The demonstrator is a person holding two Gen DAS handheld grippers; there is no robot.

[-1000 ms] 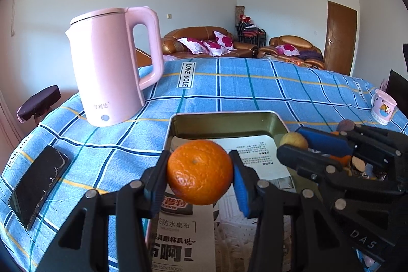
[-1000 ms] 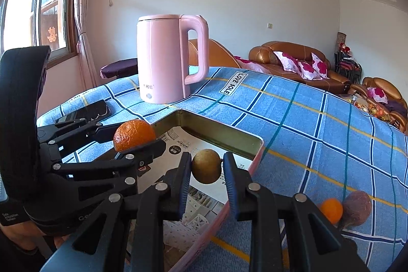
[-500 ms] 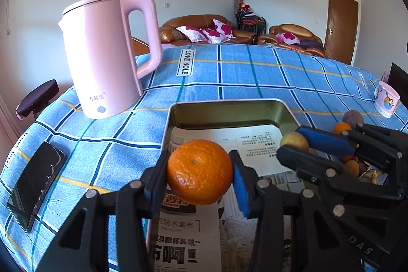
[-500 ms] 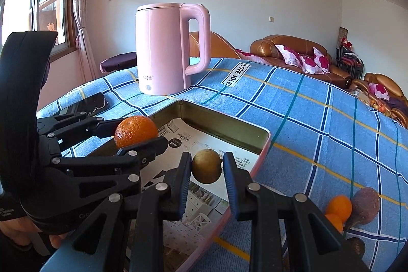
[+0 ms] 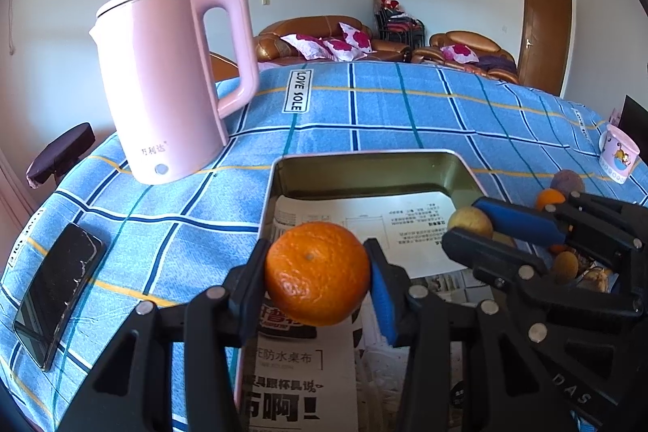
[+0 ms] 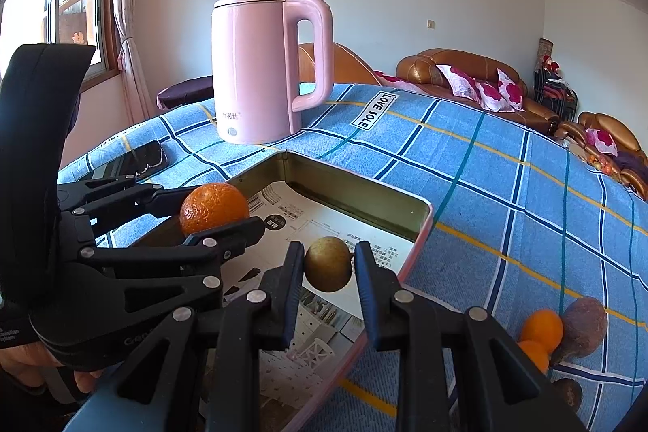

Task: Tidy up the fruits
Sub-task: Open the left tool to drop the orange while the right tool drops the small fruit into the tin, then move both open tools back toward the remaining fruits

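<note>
1. Left wrist view: the left hand-held gripper is clamped on an orange, held above the near left part of the metal tray. The orange is almost round, so it has no real long axis; its stem dimple faces the camera. The tray stands on the desk with its long side running away from the camera, and only printed paper shows on its floor. To the right, the right hand-held gripper grips a small brownish fruit over the tray's right side.

2. Right wrist view: the right hand-held gripper pinches the brownish fruit, slightly taller than wide, above the tray near its right rim. The left hand-held gripper carries the orange over the tray's far left part.

3. Progress, as a judgement: no fruit visibly lies in the tray yet, two hang ready for release, and a cluster of loose fruits waits on the cloth just right of it, so most sorting remains.
</note>
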